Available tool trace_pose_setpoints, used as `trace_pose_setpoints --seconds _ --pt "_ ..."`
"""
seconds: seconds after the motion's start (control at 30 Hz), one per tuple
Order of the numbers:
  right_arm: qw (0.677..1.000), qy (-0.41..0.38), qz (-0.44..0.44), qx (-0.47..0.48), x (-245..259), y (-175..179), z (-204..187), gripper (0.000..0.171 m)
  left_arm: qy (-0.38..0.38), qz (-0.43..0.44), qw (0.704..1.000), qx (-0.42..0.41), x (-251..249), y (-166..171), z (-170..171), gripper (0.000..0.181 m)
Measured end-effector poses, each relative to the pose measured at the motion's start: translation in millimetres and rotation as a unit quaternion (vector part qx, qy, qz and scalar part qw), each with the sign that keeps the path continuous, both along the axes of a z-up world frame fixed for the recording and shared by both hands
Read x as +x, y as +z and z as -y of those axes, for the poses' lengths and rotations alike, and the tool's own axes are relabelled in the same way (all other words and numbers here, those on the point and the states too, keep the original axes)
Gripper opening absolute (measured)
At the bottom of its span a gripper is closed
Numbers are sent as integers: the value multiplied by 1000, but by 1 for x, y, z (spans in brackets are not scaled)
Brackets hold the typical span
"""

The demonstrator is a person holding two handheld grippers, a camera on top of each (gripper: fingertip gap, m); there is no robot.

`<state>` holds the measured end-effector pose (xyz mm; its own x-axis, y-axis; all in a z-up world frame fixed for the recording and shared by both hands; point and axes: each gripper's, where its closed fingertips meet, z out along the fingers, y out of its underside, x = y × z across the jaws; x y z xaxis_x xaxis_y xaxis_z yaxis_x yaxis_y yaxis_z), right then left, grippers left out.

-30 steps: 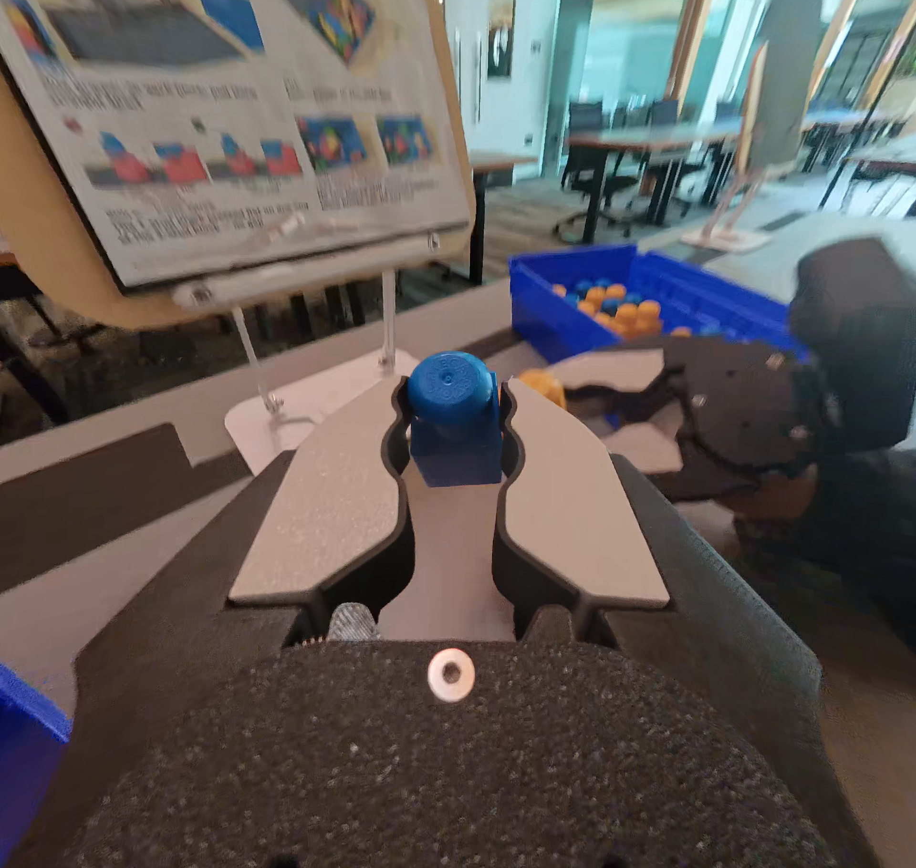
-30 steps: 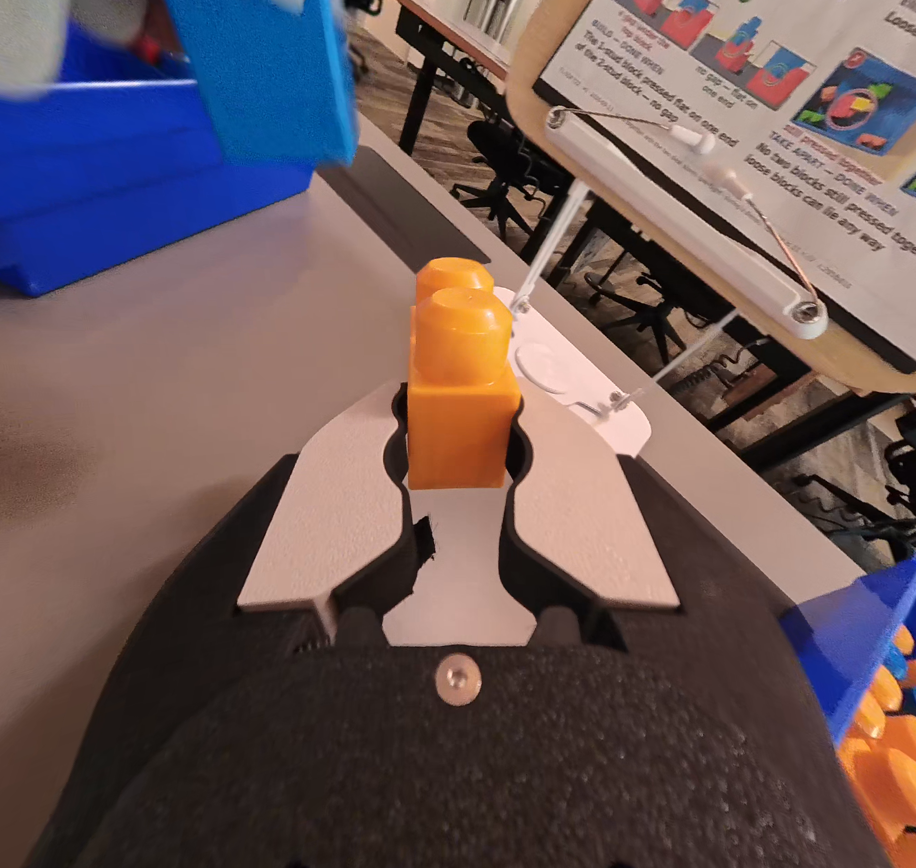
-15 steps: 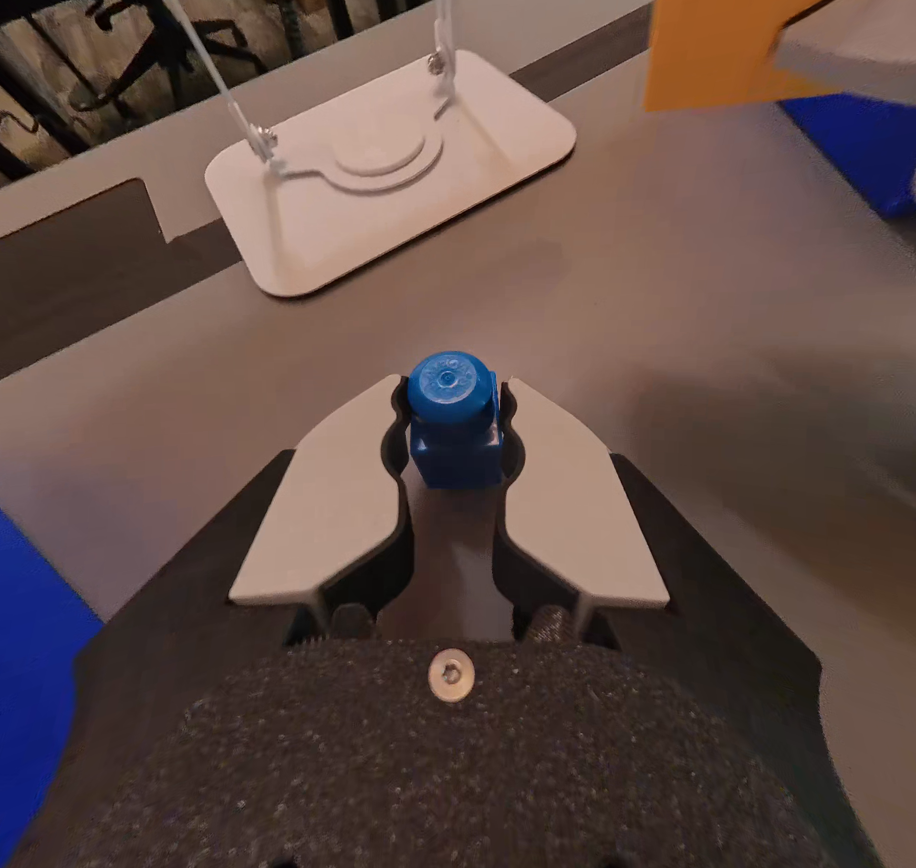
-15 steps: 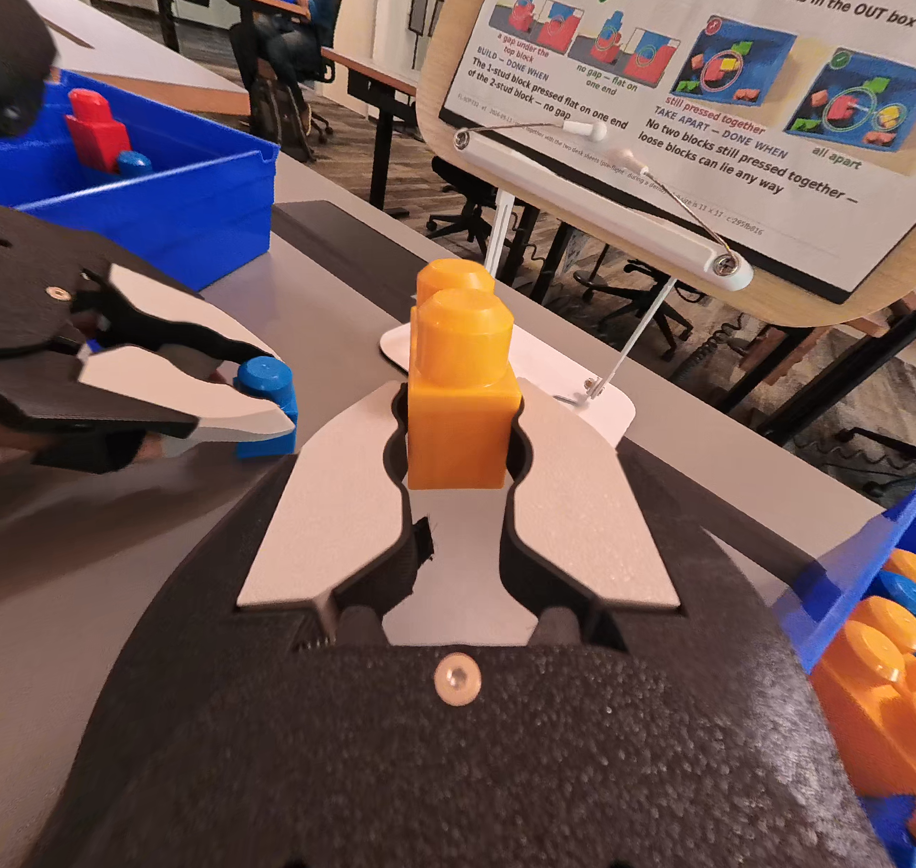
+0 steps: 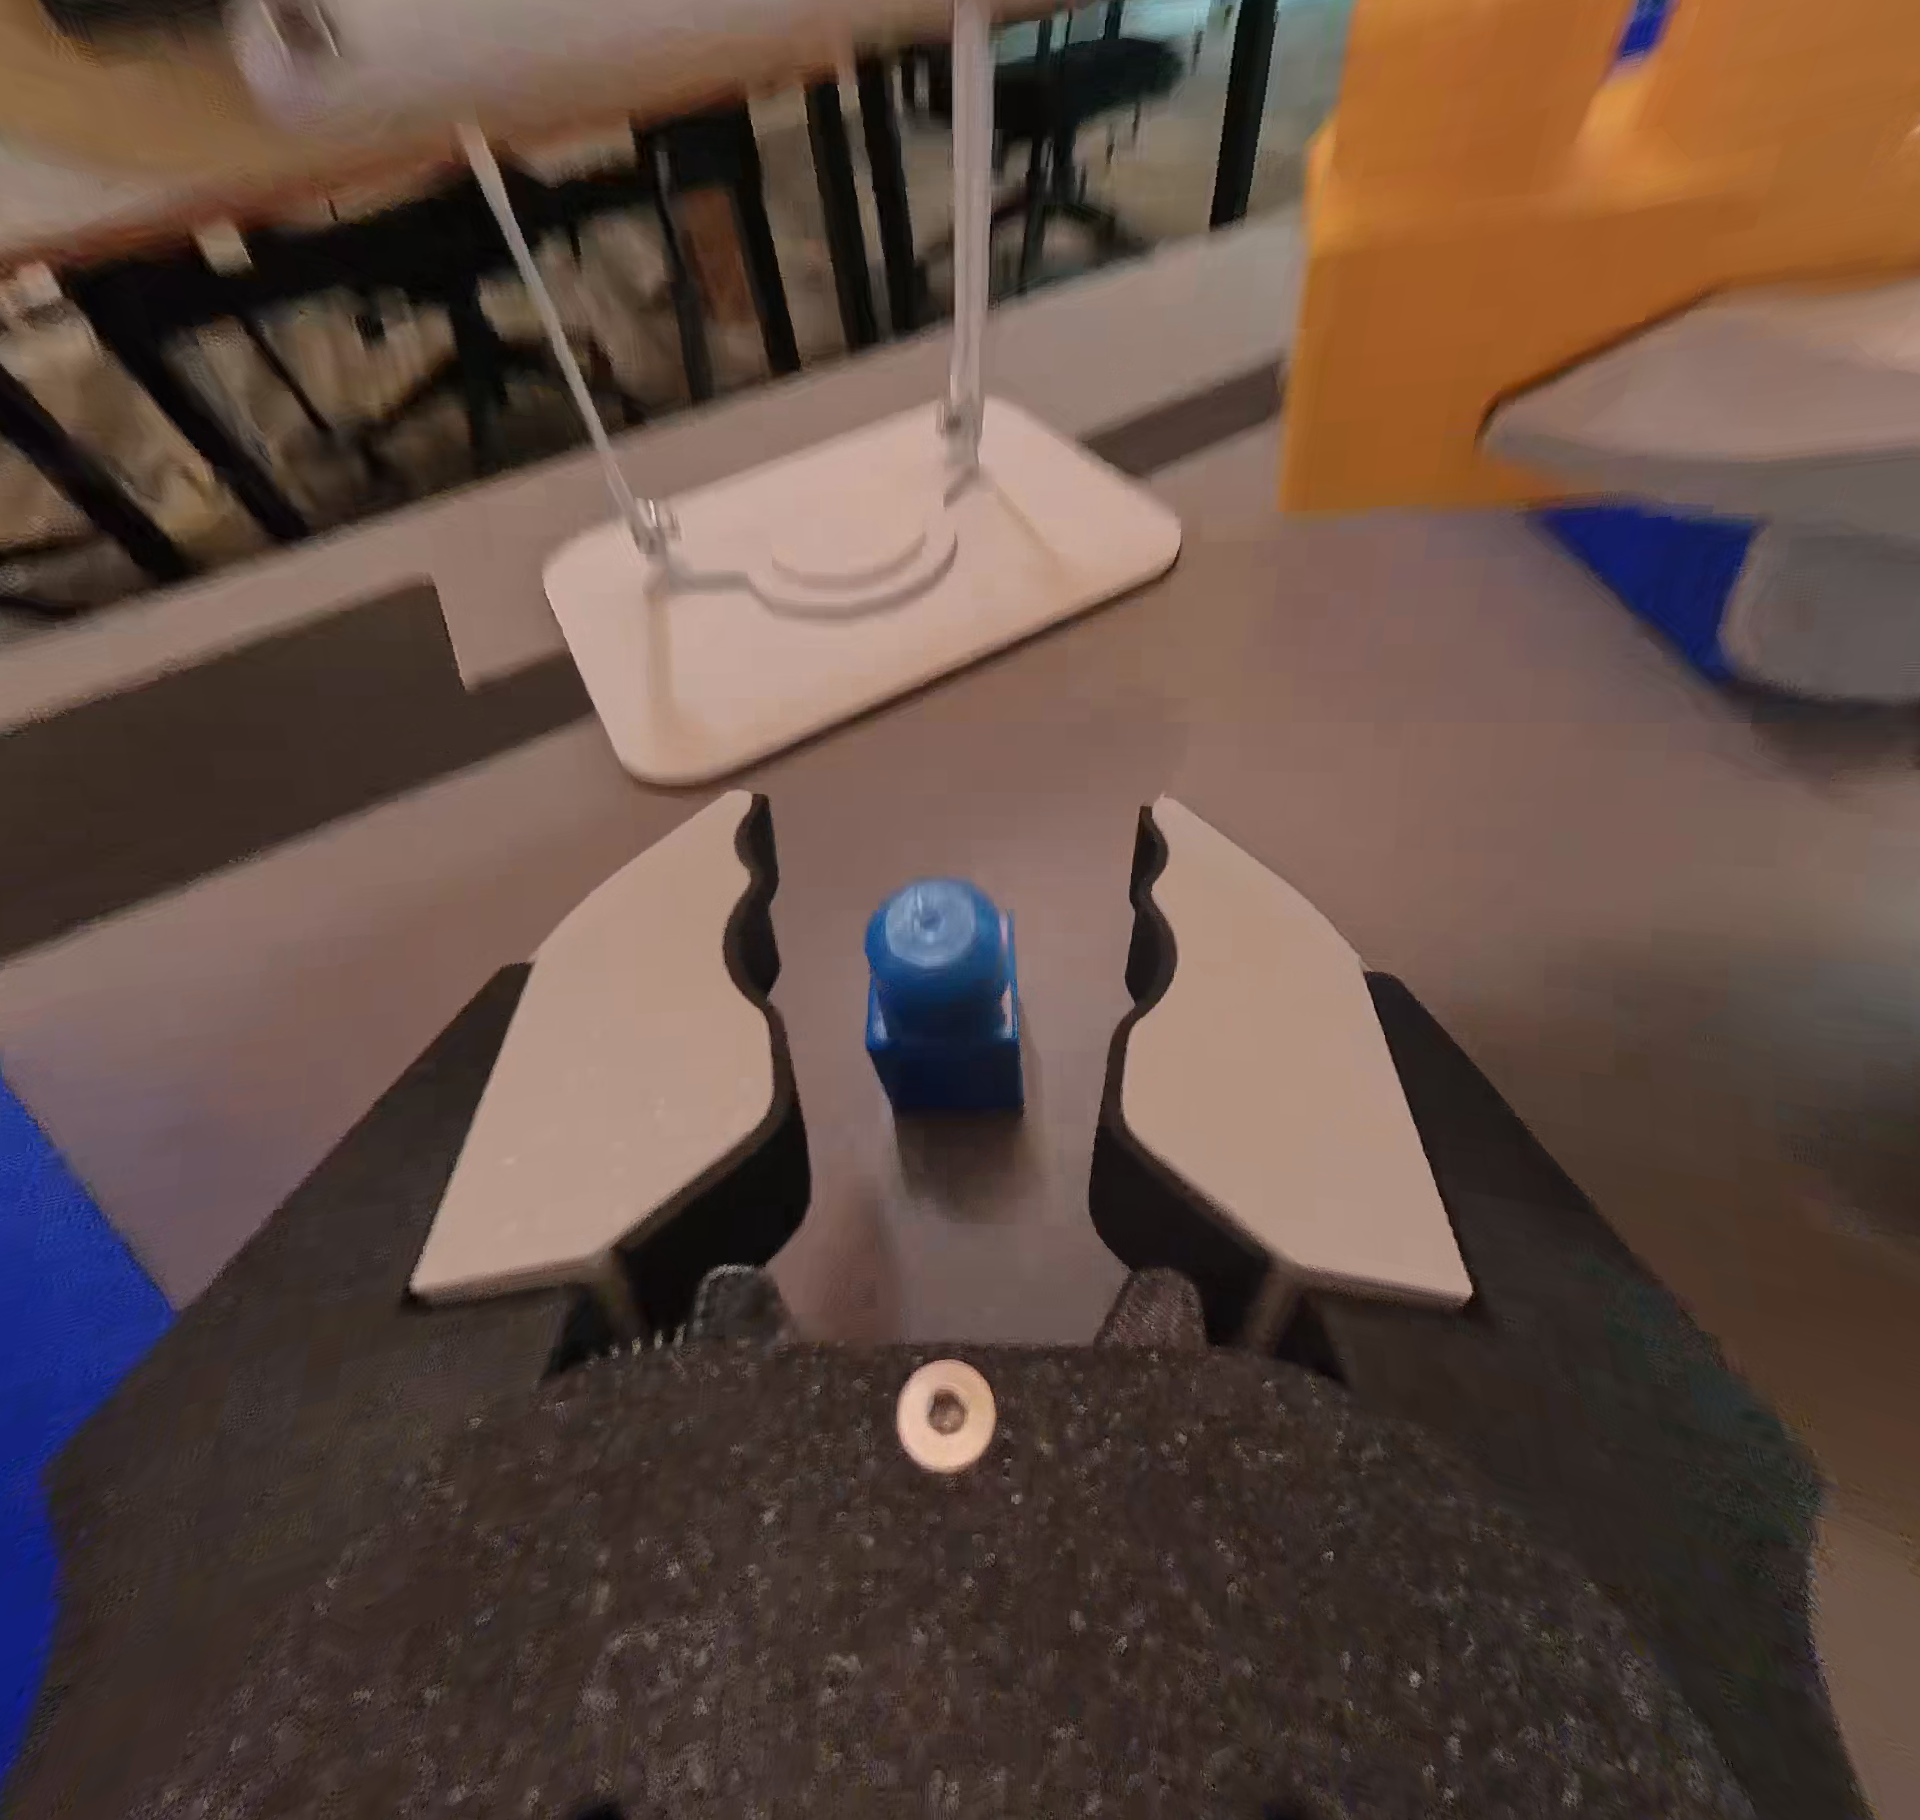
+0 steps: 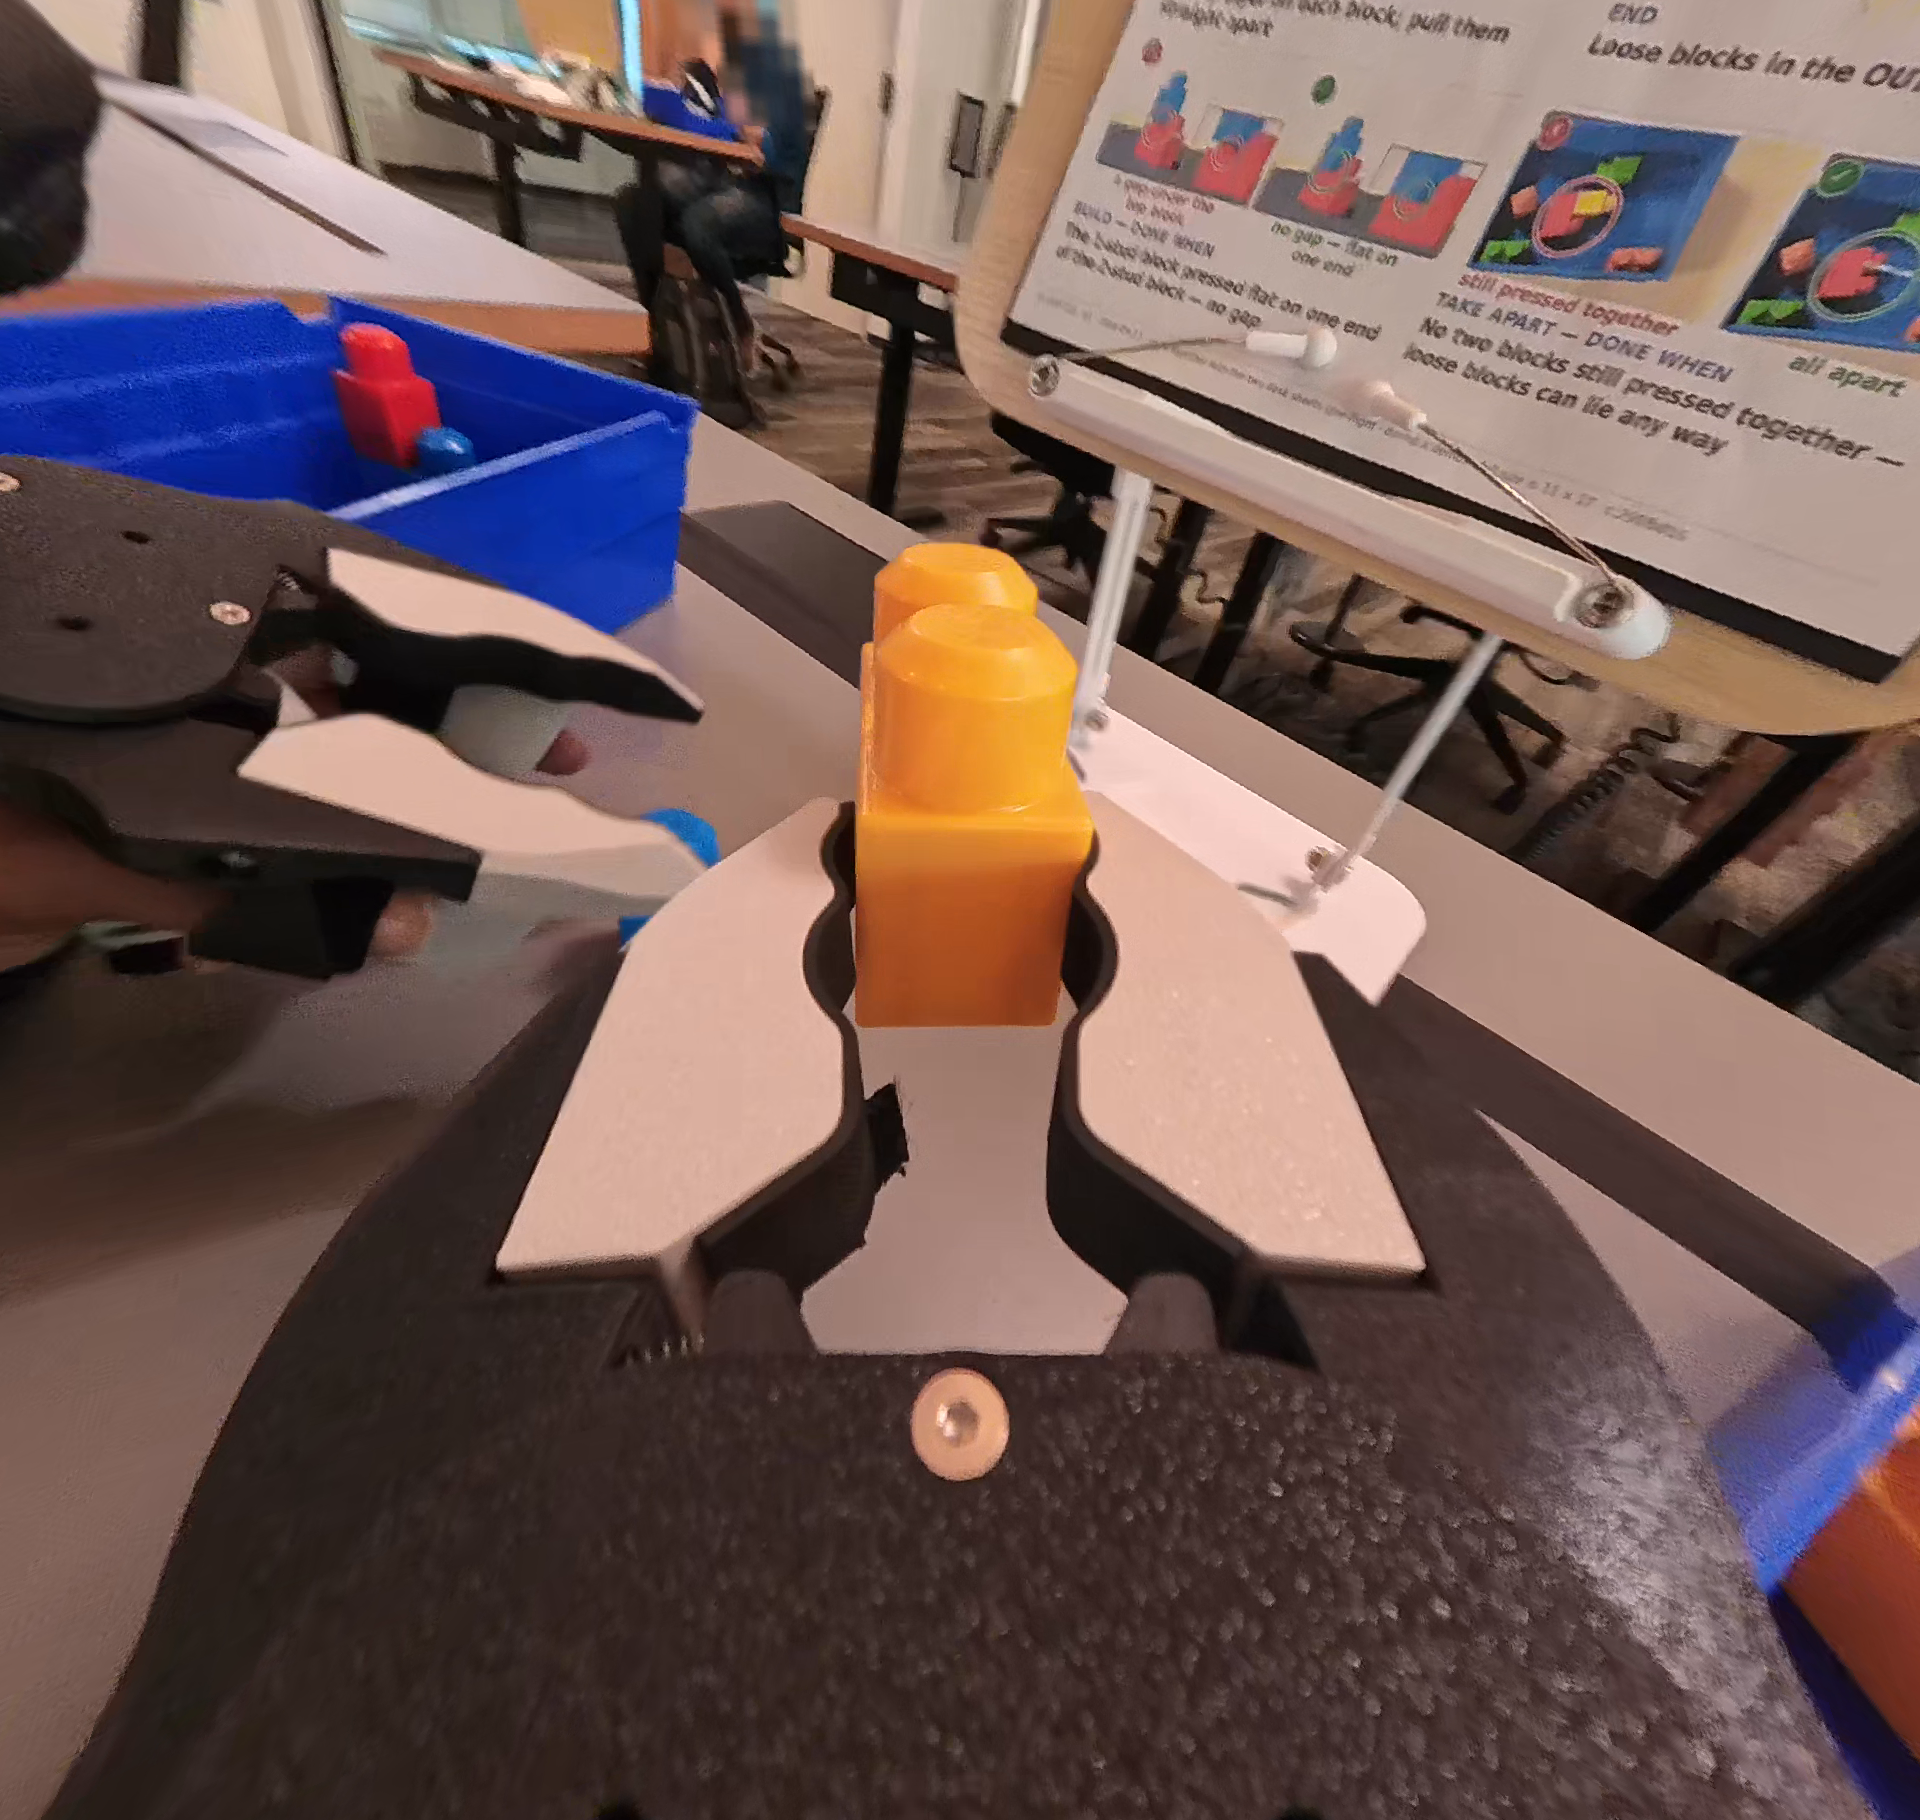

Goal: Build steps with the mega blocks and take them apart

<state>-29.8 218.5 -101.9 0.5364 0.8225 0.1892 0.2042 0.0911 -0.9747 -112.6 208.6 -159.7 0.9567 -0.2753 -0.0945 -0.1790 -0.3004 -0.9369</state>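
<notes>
A small blue one-stud block stands upright on the grey table, between the spread fingers of my left gripper, which is open and touches nothing. My right gripper is shut on an orange two-stud block and holds it upright above the table. That orange block shows large and blurred at the upper right of the left wrist view. In the right wrist view the left gripper is at the left, open, with the blue block mostly hidden behind its near finger.
An instruction board on a white stand base stands at the table's far edge. A blue bin with a red and a blue block is at the left. Another blue bin with orange blocks is at the lower right.
My left gripper set the blue block on the table, opened and let it go. My right gripper, still holding the orange block, has come closer to the left gripper.
</notes>
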Motion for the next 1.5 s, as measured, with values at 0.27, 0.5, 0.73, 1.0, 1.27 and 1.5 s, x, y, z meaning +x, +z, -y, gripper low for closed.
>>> trace_pose_setpoints --seconds 0.27,0.5,0.73,1.0,1.27,1.5 --pt "983 126 -130 -17 -3 40 32 37 -152 126 967 161 41 85 36 51" --pt "931 277 -211 -109 -4 55 64 37 -268 268 909 173 56 111 61 48" --pt "902 357 -205 -127 -8 55 90 37 -349 314 870 148 71 115 79 41" --pt "905 368 -177 -123 -6 52 93 37 -366 284 875 138 74 114 84 36" --pt "937 331 -77 -84 21 56 76 40 -365 245 888 136 67 105 80 36" --pt "942 326 -2 -76 29 41 76 39 -379 205 894 119 80 89 82 36"
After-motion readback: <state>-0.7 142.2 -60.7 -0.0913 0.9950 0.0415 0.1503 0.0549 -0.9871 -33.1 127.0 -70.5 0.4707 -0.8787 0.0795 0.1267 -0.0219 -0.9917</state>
